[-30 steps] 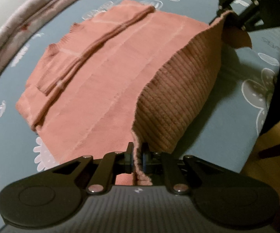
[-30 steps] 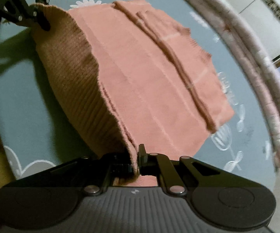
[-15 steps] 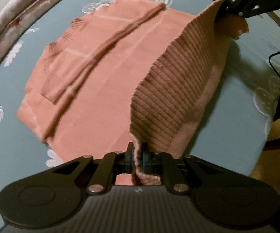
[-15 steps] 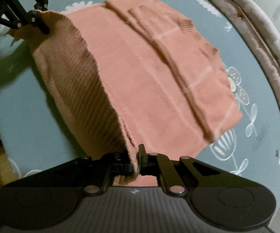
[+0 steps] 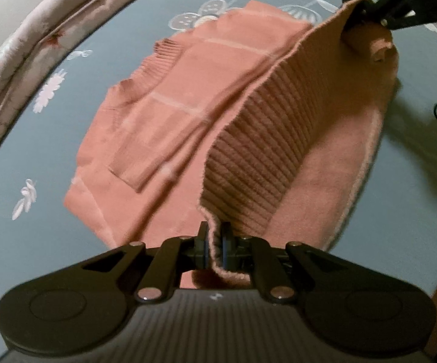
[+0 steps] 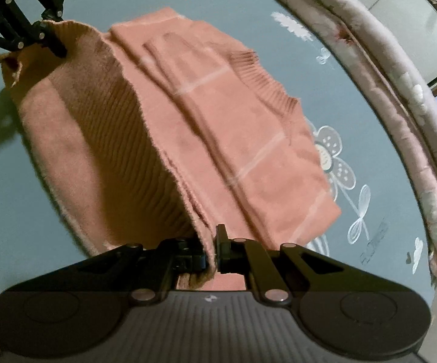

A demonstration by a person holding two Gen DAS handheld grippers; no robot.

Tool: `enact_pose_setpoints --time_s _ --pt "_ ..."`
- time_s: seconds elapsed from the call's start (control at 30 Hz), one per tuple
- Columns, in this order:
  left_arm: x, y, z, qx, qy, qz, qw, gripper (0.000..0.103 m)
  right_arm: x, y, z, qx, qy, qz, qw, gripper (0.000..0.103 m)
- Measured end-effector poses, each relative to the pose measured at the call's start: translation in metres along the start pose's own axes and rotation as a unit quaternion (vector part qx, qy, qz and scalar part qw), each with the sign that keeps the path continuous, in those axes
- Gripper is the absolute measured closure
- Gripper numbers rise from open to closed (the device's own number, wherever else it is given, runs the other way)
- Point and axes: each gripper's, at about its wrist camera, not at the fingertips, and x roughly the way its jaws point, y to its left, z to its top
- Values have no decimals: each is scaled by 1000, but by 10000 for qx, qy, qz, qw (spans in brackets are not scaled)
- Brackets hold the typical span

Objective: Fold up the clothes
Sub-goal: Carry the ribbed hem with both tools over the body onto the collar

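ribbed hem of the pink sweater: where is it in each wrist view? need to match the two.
Left wrist: the ribbed hem runs from the left gripper at bottom centre up to the right gripper at top right.
Right wrist: the ribbed hem runs from the right gripper at bottom centre up to the left gripper at top left.
Shared landmark: the folded sleeve lying on the sweater's flat part.

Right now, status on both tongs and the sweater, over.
Left tongs and right tongs both shut on pink sweater ribbed hem. Hem lifted off the floral sheet, rest lying flat. Nothing in the way.
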Motion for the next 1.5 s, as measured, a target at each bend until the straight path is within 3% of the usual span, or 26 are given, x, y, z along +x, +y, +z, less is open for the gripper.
enact_pose_setpoints --time_s 0.7,0.87,1.03,1.5 --pt "60 70 65 -107 -146 874 9960 96 55 -60 44 412 -384 -713 9959 95" --pt "73 96 83 -324 -244 1141 9926 96 65 -75 54 496 -446 -906 9937 95" --pt "92 115 92 -483 -161 1269 9906 96 80 -100 66 719 -470 -977 9915 95" --pt "125 139 91 -898 71 1363 9866 96 126 -114 87 691 -455 -1053 9910 95"
